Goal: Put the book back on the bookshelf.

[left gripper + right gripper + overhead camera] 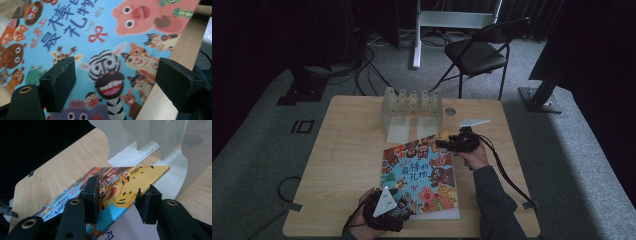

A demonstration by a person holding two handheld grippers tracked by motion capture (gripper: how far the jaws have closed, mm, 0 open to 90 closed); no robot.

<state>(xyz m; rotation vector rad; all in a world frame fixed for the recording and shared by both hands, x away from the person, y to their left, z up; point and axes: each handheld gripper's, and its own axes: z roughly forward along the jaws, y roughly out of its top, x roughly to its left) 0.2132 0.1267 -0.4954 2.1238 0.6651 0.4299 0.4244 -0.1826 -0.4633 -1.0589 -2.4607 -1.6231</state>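
Where the high view is dim, the lower corner of the book (422,175) nearest the person is covered by the left claw (404,206) and its grey plate, and the jaws themselves cannot be made out there. The left gripper view cuts the book (100,37) off at every side, so only part of its cover with cartoon animals and blue lettering is readable. In the right gripper view the far end of the book (130,185) is sharp, while the near end is hidden behind the jaws.

The book lies on the desk (347,160) right of centre, its lower edge close to the desk's near edge and its upper right corner pointing toward the clear plastic rack (412,112) at the desk's far edge. That upper right corner is raised off the desk.

Left claw (116,85): jaws stand wide apart above the cover; nothing lies between the pads, and neither pad touches the book. One jaw hangs over the cover, the other over the desk edge (165,100) beside it.

Right claw (120,201): jaws bracket the raised corner of the book, one on the cover side, one at the edge below. The lower pad meets the edge; whether the upper pad presses the cover cannot be told.
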